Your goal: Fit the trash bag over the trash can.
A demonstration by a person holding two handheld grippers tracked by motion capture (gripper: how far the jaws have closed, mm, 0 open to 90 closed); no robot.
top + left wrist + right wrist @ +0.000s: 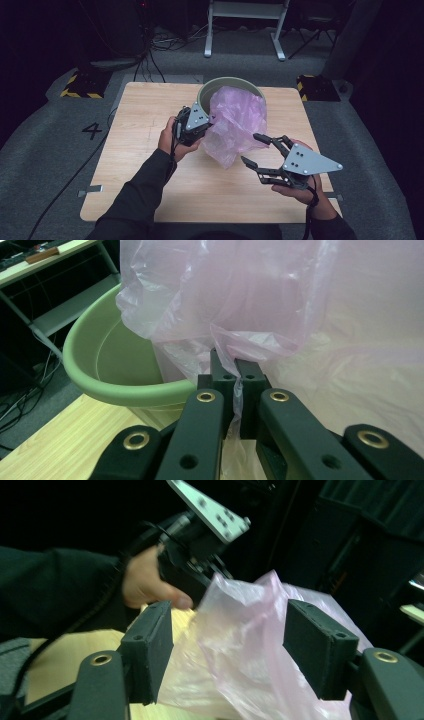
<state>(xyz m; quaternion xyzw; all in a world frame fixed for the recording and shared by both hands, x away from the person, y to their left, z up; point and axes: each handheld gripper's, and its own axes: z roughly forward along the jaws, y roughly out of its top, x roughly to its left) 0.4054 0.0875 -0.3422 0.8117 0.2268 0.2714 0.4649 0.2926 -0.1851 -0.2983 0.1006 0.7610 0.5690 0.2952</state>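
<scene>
A thin pink plastic bag point(235, 122) hangs crumpled over the near rim of a green round bin point(230, 82) that stands at the back middle of the wooden table point(150, 115). My left gripper point(209, 120) is at the bin's left side, shut on a fold of the pink bag point(240, 300), which runs pinched between its jaws point(235, 367) just above the bin rim point(100, 385). To the bag's lower right my right gripper point(250, 148) stands open. In the right gripper view the bag point(240, 645) shows between the spread jaws point(227, 645), whose pads do not press on it.
Cables run over the grey carpet behind and to the left of the table. White desk legs point(207, 30) stand farther back. Yellow-and-black striped blocks point(80, 85) sit by both far corners of the table. The near half of the tabletop is bare wood.
</scene>
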